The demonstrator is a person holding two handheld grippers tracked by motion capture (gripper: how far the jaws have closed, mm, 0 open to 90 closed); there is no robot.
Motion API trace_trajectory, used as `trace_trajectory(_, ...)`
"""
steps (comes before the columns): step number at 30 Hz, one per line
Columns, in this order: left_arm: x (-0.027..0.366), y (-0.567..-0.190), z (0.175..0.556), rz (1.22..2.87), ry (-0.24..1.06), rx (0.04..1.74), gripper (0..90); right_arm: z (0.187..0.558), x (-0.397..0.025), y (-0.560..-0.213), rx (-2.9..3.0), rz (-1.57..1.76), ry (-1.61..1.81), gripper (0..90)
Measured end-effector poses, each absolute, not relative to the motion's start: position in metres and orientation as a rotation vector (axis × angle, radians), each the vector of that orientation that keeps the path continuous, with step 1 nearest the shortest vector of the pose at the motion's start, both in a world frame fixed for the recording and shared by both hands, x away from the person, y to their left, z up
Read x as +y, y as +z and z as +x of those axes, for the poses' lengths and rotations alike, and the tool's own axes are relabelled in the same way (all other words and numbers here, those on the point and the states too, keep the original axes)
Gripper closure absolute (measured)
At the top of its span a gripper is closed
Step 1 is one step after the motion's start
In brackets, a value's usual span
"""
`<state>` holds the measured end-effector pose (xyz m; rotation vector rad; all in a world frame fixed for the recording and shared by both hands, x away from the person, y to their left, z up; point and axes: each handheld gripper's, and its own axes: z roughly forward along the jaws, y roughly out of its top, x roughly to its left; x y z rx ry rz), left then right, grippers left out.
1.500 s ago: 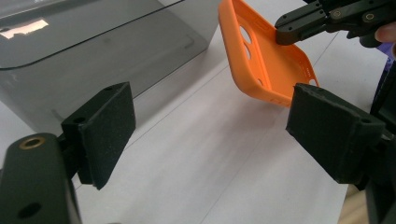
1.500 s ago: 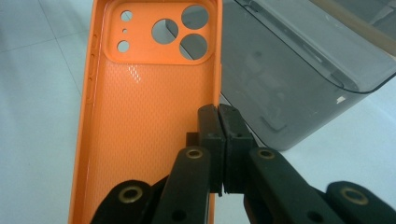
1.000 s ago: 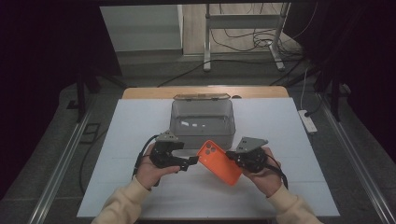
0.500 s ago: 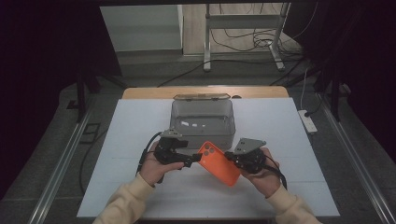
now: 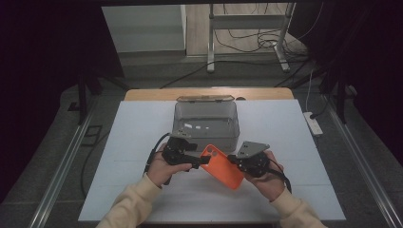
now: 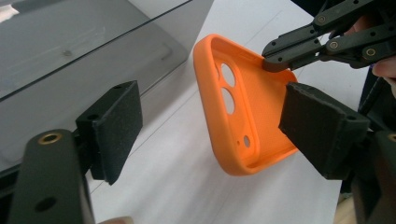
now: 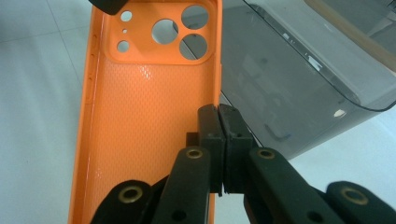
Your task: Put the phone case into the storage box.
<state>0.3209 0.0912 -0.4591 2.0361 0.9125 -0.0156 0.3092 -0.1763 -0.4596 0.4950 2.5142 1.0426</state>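
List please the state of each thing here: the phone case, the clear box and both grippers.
Orange phone case: empty, lifted off the table, held by one edge.
Clear box: open, lid raised behind.
Left gripper: open around the case's end.
Right gripper: shut on the case's edge.

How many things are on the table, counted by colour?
Orange: 1, the phone case
Clear grey: 1, the plastic box
Black: 2, the left gripper and the right gripper
Total: 4
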Motion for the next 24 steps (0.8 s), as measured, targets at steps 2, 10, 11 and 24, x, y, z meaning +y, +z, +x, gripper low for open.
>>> trace_trajectory(2,0.0900,-0.4599,0.3218,2.040,-0.025,0.913,23.1,0.3091,-0.1762,-0.4595,2.512,0.492,1.040,88.5)
trace_trajectory(10,0.0863,-0.4628,0.3251,2.061,-0.058,0.904,26.8,0.3085,-0.1755,-0.4596,2.511,0.484,1.042,88.5)
trace_trajectory(11,0.0860,-0.4630,0.3253,2.062,-0.062,0.904,27.7,0.3084,-0.1754,-0.4596,2.511,0.483,1.042,88.5)
trace_trajectory(24,0.0831,-0.4631,0.3261,2.069,-0.083,0.885,42.9,0.3078,-0.1750,-0.4591,2.503,0.463,1.039,88.5)
